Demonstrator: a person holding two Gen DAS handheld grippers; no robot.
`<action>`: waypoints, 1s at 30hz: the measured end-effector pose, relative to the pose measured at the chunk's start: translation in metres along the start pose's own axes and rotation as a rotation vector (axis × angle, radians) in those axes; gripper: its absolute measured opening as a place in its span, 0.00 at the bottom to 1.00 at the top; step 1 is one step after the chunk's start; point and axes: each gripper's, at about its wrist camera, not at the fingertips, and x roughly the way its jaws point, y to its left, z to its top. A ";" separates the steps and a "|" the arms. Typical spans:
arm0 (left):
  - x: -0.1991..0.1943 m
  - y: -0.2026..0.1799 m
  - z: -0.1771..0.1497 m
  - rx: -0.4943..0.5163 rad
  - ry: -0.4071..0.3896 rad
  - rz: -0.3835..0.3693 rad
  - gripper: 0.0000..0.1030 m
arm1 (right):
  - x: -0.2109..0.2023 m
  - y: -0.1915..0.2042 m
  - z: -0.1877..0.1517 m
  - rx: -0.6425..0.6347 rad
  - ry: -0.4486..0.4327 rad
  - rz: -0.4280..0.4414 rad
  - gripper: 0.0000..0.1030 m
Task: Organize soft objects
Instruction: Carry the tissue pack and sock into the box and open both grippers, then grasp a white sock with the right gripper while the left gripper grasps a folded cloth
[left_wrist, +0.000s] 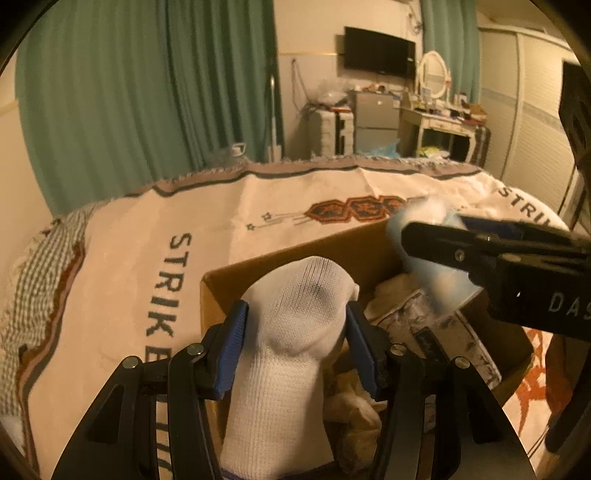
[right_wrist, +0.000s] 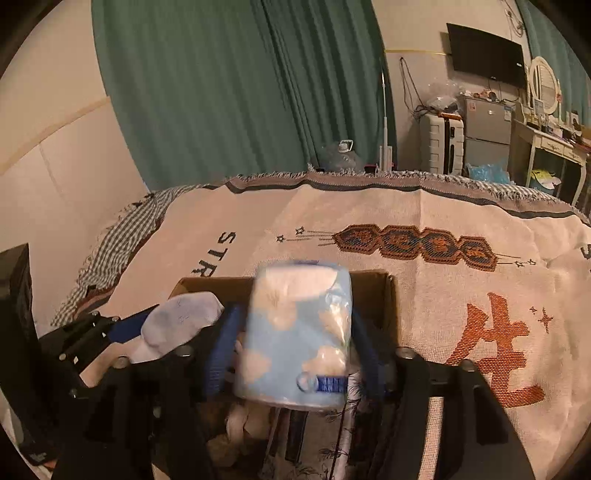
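Sock (left_wrist: 291, 332) stands between the left tool's (left_wrist: 295, 332) blue pads, which touch its sides, over the box (left_wrist: 221, 284) on the bed (left_wrist: 129, 258). Right tool (right_wrist: 295, 343) straddles a blue tissue pack (right_wrist: 295, 332), blurred; jaws fairly wide, whether the pads still press it I cannot tell.

Blue tissue pack (right_wrist: 295, 332): motion-blurred, label print unreadable; whether the pads touch it cannot be told. White sock (left_wrist: 284, 354): lower end cut off at the frame's bottom edge. Cardboard box (left_wrist: 295, 254): near wall hidden behind gripper frames, contents mostly covered. Blanket (left_wrist: 147, 240): lettering partly blocked. Dresser (left_wrist: 436, 122): items too small to identify.
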 end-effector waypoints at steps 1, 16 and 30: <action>-0.005 -0.003 0.000 0.009 -0.014 -0.007 0.53 | -0.003 0.000 0.001 0.000 -0.008 -0.004 0.75; -0.147 0.006 0.020 0.008 -0.234 0.010 0.84 | -0.152 0.030 0.017 -0.041 -0.176 -0.102 0.86; -0.255 0.055 -0.028 0.021 -0.269 0.036 0.91 | -0.255 0.101 -0.031 -0.075 -0.190 -0.083 1.00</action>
